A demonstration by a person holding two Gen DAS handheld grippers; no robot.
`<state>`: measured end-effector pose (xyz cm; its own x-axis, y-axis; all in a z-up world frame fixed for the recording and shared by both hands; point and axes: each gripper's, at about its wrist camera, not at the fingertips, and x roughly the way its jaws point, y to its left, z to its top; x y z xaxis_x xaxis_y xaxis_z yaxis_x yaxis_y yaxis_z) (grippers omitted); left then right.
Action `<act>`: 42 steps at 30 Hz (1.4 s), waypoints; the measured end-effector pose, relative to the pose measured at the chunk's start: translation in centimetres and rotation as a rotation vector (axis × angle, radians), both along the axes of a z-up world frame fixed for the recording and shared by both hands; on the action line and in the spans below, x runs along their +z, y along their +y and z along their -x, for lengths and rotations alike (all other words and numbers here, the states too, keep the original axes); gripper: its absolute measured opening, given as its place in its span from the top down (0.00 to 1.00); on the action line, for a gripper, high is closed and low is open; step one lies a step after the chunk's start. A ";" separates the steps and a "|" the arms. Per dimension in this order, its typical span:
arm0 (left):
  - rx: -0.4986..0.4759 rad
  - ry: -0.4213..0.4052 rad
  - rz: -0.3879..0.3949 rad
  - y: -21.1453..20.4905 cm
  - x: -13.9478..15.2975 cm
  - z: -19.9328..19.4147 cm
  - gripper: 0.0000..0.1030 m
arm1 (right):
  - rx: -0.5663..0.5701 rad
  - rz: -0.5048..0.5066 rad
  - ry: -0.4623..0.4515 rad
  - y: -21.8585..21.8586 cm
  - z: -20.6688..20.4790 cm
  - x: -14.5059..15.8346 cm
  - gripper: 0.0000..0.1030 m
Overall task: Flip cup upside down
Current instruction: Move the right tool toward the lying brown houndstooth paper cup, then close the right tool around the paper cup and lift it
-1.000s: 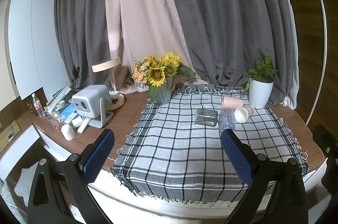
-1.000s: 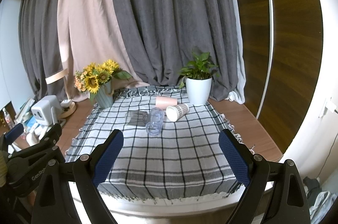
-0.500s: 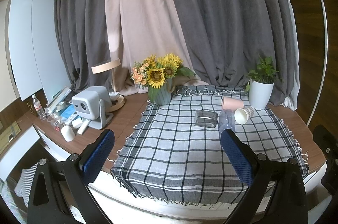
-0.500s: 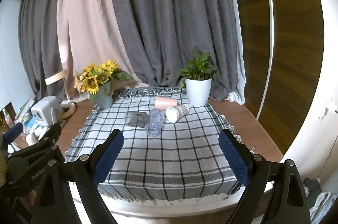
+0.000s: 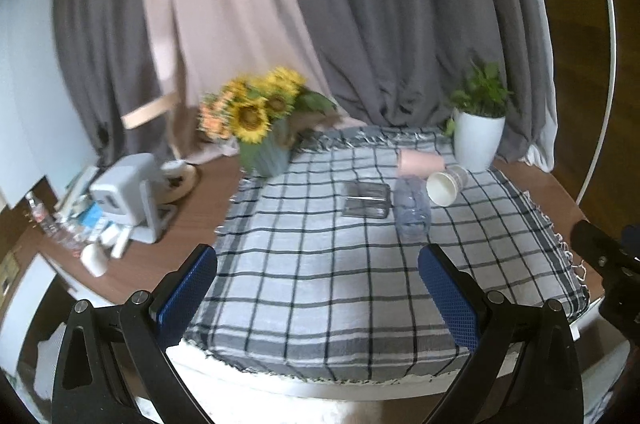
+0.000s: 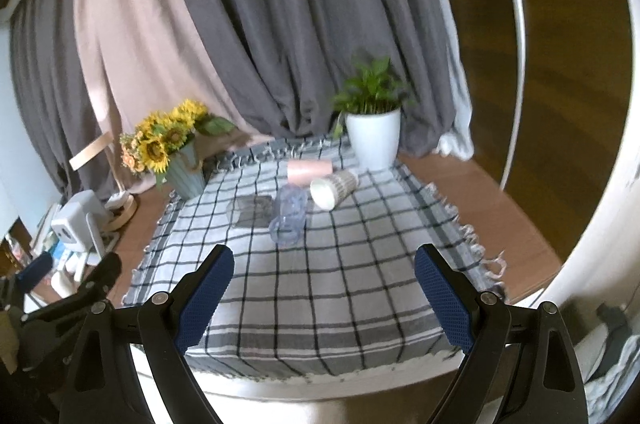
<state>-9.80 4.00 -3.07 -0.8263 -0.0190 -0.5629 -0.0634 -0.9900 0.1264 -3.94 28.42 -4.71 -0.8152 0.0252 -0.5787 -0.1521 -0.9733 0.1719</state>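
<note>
Several cups lie on their sides on the checked cloth: a clear plastic cup, a white patterned paper cup, a pink cup and a squarish clear glass. My left gripper is open and empty over the cloth's near edge. My right gripper is open and empty, also at the near edge, well short of the cups.
A sunflower vase stands at the cloth's back left, a white plant pot at the back right. A white projector and clutter sit on the wooden desk at left. Curtains hang behind.
Both grippers have moved forward toward the table; the cups look larger and nearer. Both stay open. The cups have not moved.
</note>
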 end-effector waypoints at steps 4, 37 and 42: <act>-0.034 -0.020 0.000 1.0 -1.0 4.9 0.00 | -0.013 0.029 -0.041 0.3 4.4 -1.2 0.11; -0.225 -0.417 0.113 9.6 -11.8 40.0 0.00 | -0.230 0.350 -0.607 7.5 39.9 -16.6 0.13; -0.215 -0.443 0.127 9.6 -12.8 40.8 0.00 | -0.273 0.369 -0.674 7.6 40.6 -18.9 0.17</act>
<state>-50.57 13.58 -15.91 -0.5012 0.0347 -0.8646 -0.3390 -0.9272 0.1593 -44.50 36.03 -23.60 -0.2820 -0.1156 -0.9524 -0.5608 -0.7856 0.2614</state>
